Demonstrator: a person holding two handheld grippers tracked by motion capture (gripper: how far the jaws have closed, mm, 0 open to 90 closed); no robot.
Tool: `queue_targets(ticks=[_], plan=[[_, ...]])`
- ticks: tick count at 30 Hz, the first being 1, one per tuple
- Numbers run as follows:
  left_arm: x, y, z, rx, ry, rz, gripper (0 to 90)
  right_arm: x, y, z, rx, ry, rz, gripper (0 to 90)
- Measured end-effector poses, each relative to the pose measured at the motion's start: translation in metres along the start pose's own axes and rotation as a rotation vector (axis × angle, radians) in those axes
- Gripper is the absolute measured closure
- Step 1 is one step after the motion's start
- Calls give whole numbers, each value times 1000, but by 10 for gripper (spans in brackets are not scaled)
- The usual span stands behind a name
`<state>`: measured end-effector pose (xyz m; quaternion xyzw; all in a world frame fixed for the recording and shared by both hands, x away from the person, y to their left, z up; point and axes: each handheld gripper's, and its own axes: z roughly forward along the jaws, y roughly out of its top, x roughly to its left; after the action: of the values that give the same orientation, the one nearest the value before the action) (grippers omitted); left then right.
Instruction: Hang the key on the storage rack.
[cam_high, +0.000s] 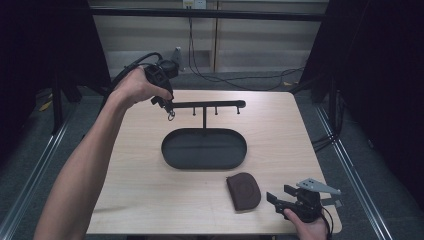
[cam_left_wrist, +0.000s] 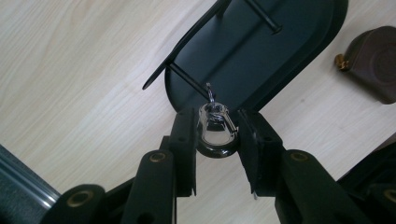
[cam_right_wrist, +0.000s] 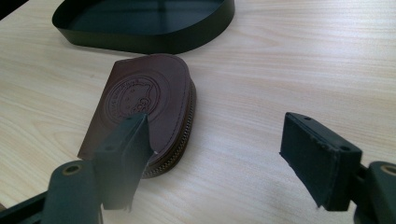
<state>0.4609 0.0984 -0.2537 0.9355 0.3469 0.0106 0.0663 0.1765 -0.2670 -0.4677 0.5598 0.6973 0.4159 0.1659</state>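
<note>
Nearest the camera in the high view, at the bench's front right corner, the right gripper (cam_high: 278, 199) rests low in the person's hand with its jaws spread wide and nothing between them. Its own view shows them open around bare wood, the left one standing in front of a brown leather pouch (cam_right_wrist: 144, 109). The pouch lies flat on the bench (cam_high: 150, 190) just to the left of that gripper, zipper edge toward it, seemingly parked there for a later pick while the other hand works.

Farther in, at the middle of the bench, sits a black oval tray (cam_high: 172, 155), the base of a small hanger stand. A thin post rises from its back edge and carries a horizontal bar (cam_high: 220, 104) with short pegs hanging beneath.

Farthest back, the left gripper (cam_high: 167, 102) is raised at the bar's left end, the forearm reaching diagonally up to it. Its jaws are pressed onto a silver snap clasp (cam_left_wrist: 215, 130), pinching its sides so that the clasp's small top eye points forward. In the left gripper view that eye sits right at the tip of one peg (cam_left_wrist: 189, 81). Holding the clasp by its flanks keeps the opening free, which suits threading it onto the peg; whether it is already hooked on, I cannot tell.
</note>
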Motion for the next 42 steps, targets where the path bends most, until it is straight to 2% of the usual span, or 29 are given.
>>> queue_targets(ticks=[7,10,14,15,21,26,40,42], plan=[[3,1,3,8,14,-15,682,0,0,0,0,1,1,241],[6,1,2,-4,21,-15,682,0,0,0,1,2,-1,241],[6,2,3,-18,21,-34,682,0,0,0,2,1,-1,241],[8,2,4,-11,32,-21,682,0,0,0,2,1,-1,241],[14,1,9,-33,57,-54,682,0,0,0,2,4,-1,241],[15,1,12,-16,48,-53,682,0,0,0,2,3,-1,241],[23,-9,16,-38,37,-91,671,0,0,2,8,1,-1,241],[23,-12,14,-41,20,-93,662,0,1,2,8,3,1,241]])
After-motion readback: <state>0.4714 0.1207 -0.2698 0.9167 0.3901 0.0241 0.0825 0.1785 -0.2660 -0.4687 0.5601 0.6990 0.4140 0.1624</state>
